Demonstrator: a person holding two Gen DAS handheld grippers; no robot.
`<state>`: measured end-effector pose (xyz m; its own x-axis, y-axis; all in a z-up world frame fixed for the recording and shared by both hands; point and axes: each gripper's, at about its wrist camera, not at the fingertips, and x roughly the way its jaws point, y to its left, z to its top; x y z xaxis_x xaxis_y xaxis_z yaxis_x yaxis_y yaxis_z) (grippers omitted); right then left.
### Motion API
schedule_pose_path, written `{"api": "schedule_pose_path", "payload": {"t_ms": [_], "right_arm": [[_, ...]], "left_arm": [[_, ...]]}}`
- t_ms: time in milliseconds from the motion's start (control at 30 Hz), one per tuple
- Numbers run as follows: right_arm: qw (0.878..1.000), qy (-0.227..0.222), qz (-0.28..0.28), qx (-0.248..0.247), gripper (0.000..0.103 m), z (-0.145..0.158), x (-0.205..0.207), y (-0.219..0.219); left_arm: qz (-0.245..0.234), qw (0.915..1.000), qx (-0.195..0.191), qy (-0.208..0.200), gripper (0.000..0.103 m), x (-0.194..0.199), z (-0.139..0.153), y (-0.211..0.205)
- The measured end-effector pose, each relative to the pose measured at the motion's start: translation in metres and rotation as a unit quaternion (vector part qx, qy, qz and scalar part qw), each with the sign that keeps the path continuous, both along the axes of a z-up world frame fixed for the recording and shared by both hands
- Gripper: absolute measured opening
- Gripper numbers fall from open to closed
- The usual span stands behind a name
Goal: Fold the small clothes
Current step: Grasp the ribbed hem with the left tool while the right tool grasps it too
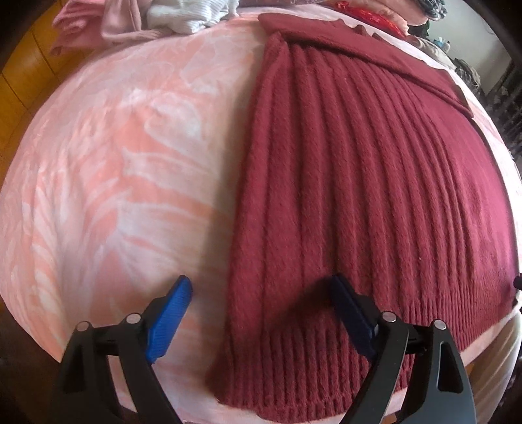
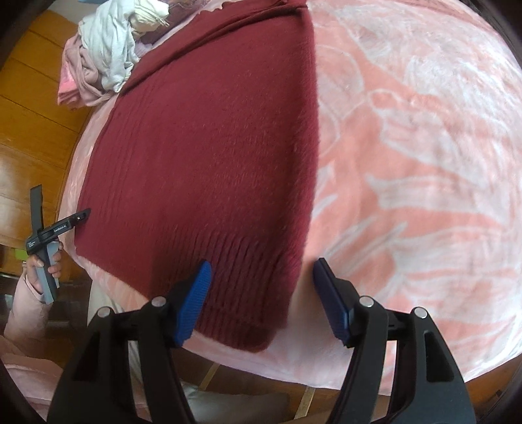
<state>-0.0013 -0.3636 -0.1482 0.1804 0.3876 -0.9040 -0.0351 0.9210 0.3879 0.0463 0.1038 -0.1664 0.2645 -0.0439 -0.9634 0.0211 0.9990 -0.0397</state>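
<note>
A dark red ribbed knit sweater (image 1: 359, 182) lies flat on a pink and white patterned blanket (image 1: 130, 156), with a sleeve folded across its far part. My left gripper (image 1: 261, 287) is open and empty, its blue pads astride the sweater's near left hem corner. In the right wrist view the sweater (image 2: 208, 156) fills the left half. My right gripper (image 2: 261, 270) is open and empty, astride the sweater's near right hem corner. The left gripper (image 2: 65, 225) also shows there, held in a hand at the left hem edge.
A heap of white and pink clothes (image 1: 169, 16) lies at the far left of the blanket, also in the right wrist view (image 2: 107, 49). More clothes (image 1: 375, 16) lie at the far right. A wooden floor (image 2: 32, 124) lies beyond the blanket's edge.
</note>
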Motion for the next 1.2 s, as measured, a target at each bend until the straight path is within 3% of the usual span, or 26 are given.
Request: {"api": "schedule_pose_path", "payload": {"t_ms": [200,300,333,367,433,533,867,1200], "right_arm": [[0.999,0.003,0.009,0.041,0.052,-0.002,-0.006,0.010],[0.999,0.006,0.002,0.048,0.033,-0.004,-0.005,0.006],[0.998,0.007,-0.002,0.059,0.019,-0.005,-0.004,0.003],[0.997,0.009,-0.009,0.073,0.006,-0.006,-0.004,0.000],[0.996,0.011,-0.019,0.090,0.006,-0.005,-0.004,-0.004],[0.996,0.004,-0.017,0.091,0.006,-0.001,-0.006,-0.005],[0.995,-0.019,-0.005,0.102,0.006,0.011,-0.003,0.001],[0.984,-0.061,0.000,0.168,0.006,0.045,0.023,-0.013]], "left_arm": [[0.010,0.9997,-0.022,-0.001,0.067,-0.020,0.003,-0.007],[0.010,0.9994,-0.033,-0.001,0.048,-0.029,0.005,-0.010],[0.010,0.9992,-0.039,-0.001,0.037,-0.031,0.006,-0.011],[0.011,0.9988,-0.047,0.000,0.032,-0.034,0.007,-0.012],[0.015,0.9979,-0.063,0.000,0.017,-0.036,0.010,-0.011],[0.022,0.9965,-0.081,-0.005,0.011,-0.042,0.016,-0.008],[0.043,0.9922,-0.116,-0.012,0.010,-0.040,0.029,0.015],[0.027,0.9857,-0.157,-0.054,0.010,-0.010,0.072,0.003]]}}
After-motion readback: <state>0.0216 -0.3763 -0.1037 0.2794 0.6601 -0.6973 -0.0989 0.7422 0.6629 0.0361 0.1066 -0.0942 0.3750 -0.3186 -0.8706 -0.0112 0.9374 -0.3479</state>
